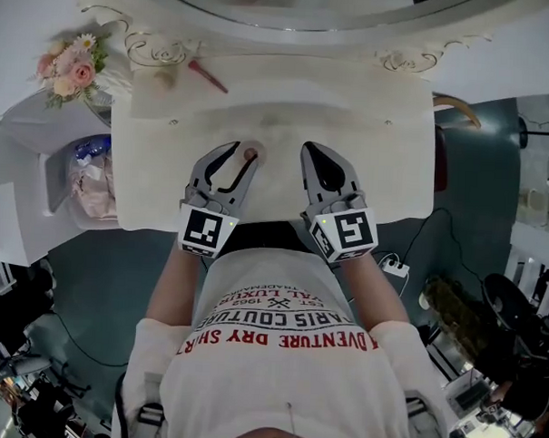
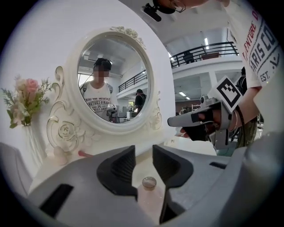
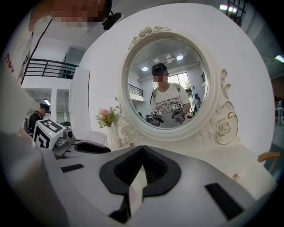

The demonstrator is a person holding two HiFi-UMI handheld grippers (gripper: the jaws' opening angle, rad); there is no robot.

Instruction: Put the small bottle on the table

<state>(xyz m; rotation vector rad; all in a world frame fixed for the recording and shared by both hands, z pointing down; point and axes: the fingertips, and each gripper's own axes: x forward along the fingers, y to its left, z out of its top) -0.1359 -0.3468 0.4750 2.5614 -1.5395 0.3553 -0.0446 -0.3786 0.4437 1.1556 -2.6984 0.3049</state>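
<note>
Held left gripper with jaws spread, small bottle upright between them on the dressing table, seemingly unpressed. Carried right gripper pinched together, empty, alongside. Could have toppled the small bottle by clipping it while backing off.

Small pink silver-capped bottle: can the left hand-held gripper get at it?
Likely yes: the small pink silver-capped bottle stands between the left hand-held gripper's parted jaws on the white table, with nothing blocking.
</note>
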